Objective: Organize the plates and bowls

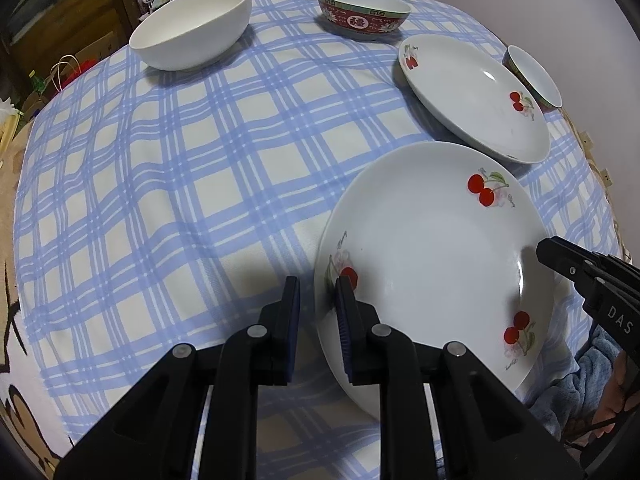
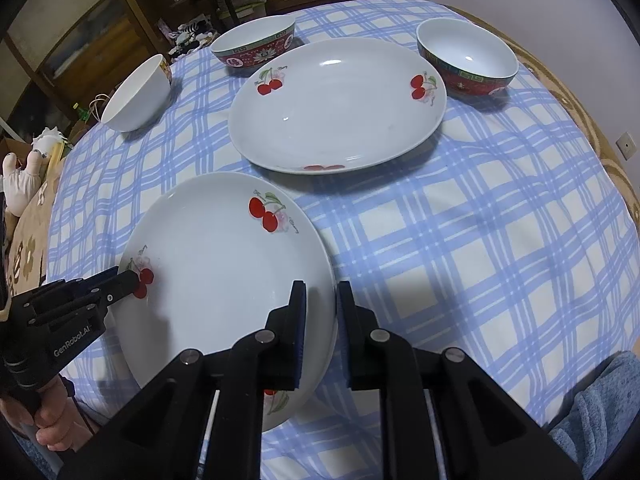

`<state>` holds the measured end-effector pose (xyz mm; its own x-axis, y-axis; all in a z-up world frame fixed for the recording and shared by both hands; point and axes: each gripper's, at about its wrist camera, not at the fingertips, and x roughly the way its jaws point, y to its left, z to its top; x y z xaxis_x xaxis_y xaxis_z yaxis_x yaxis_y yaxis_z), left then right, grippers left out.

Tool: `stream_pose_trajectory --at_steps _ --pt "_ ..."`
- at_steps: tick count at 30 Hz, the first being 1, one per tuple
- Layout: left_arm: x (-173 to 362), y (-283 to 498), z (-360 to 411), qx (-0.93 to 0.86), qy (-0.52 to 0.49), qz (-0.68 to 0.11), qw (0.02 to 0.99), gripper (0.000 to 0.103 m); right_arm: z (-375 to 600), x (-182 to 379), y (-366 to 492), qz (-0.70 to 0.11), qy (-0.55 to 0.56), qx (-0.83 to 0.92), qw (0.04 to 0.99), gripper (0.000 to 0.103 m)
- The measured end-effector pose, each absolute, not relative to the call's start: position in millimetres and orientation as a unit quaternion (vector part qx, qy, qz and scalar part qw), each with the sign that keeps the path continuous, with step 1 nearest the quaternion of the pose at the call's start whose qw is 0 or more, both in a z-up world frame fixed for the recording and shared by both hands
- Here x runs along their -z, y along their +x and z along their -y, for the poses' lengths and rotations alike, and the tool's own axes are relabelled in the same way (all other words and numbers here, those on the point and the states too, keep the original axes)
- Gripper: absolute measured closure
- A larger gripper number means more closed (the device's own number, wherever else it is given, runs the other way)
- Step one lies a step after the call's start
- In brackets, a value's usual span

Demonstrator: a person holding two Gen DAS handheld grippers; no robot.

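We have the near plate (image 1: pixel 432 264) at the table's near edge straddled on both sides, left gripper (image 1: pixel 318 300) and right gripper (image 2: pixel 321 304) each astride its rim, jaws slightly apart, the second plate (image 2: pixel 336 108) straight ahead.

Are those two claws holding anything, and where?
Both straddle the near plate at opposite rims: left gripper, right gripper. Whether either pinches cannot be told.

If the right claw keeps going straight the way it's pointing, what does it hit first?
Most likely the near cherry plate: the right claw straddles its rim, one finger inside and one outside. Pushed on, it would meet that rim, or the checked tablecloth just below; depth is unclear.
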<state>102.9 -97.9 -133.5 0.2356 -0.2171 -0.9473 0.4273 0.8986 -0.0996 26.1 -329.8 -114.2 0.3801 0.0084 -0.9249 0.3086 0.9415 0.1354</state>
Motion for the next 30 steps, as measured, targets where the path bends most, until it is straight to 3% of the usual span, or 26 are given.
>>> stream_pose_trajectory --at_steps 17,20,24,26,29,30 --pt "122 100 90 0.193 0.09 -0.566 0.797 0.081 332 112 22 -0.542 0.165 0.093 0.819 0.081" --pt "118 101 92 0.194 0.094 -0.566 0.796 0.074 333 110 21 -0.539 0.171 0.092 0.819 0.078" --pt "109 100 99 0.19 0.117 -0.549 0.806 0.06 337 103 20 -0.528 0.182 0.093 0.824 0.057" --pt "103 99 105 0.194 0.127 -0.539 0.81 0.056 341 98 20 -0.518 0.19 0.09 0.829 0.053" --pt "94 99 111 0.2 0.134 -0.53 0.813 0.044 346 91 21 -0.509 0.193 0.093 0.834 0.037" --pt "91 99 112 0.201 0.133 -0.529 0.814 0.035 348 88 21 -0.505 0.191 0.097 0.836 0.033"
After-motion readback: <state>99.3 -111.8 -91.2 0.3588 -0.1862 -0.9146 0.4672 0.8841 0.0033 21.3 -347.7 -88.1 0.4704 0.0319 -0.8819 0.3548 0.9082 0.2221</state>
